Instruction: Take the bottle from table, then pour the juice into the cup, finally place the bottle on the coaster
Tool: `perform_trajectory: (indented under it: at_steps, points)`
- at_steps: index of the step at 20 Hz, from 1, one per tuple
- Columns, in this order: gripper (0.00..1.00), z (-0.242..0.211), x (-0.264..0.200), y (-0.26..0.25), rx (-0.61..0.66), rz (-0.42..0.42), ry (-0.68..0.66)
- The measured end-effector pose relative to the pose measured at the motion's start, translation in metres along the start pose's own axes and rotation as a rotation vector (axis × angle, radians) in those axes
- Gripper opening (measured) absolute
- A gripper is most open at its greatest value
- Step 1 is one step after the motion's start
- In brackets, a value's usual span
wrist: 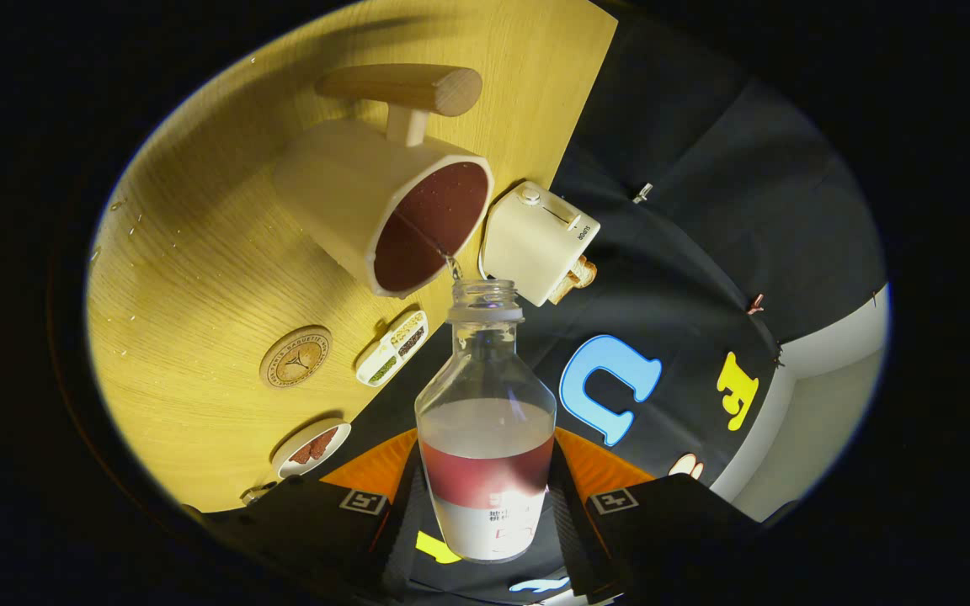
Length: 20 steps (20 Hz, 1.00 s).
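Bottle: we saw the clear bottle (486, 421) nearest the camera, held between the two fingers, its neck pointing ahead and its open mouth just at the rim of the cup.
Tool: we found the tool (485, 505) clamped on the bottle, one finger pressing each side of its labelled lower body.
Bottle contents: we noted the bottle looked mostly clear, with a red band and a pale label around its lower part; how much liquid remained inside we could not tell.
Stream: we saw a thin thread of liquid running from the bottle's mouth to the inner edge of the cup.
Cup: we saw the cream cup (384, 215) with a wooden handle standing on the bench beyond the bottle, its inside showing dark reddish-brown juice.
Coaster: we saw the round wooden coaster (295, 357) lying flat on the bench near the cup, with nothing on it.
Bench: we noted the light wooden bench (199, 252) carried a few drops near its far side.
Other things: we saw a cream toaster (535, 242) with bread in it just beside the cup, a small divided tray (392, 348) of grains near the coaster, and a small dish (311, 447) with something reddish in it close to the fingers.
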<state>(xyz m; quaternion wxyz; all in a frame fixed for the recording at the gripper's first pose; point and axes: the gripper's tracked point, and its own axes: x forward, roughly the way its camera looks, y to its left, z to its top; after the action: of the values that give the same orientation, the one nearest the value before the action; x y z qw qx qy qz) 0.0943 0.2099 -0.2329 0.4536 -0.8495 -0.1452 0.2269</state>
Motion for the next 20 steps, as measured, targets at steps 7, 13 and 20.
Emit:
perform_trajectory:
  at_steps: [7,13,20]
  points:
    - [0.72,0.001,0.006,-0.014,-0.105,-0.048,-0.034]
    - [0.72,0.003,0.002,-0.023,-0.171,-0.097,-0.051]
    - [0.72,0.011,-0.002,-0.025,-0.226,-0.128,-0.091]
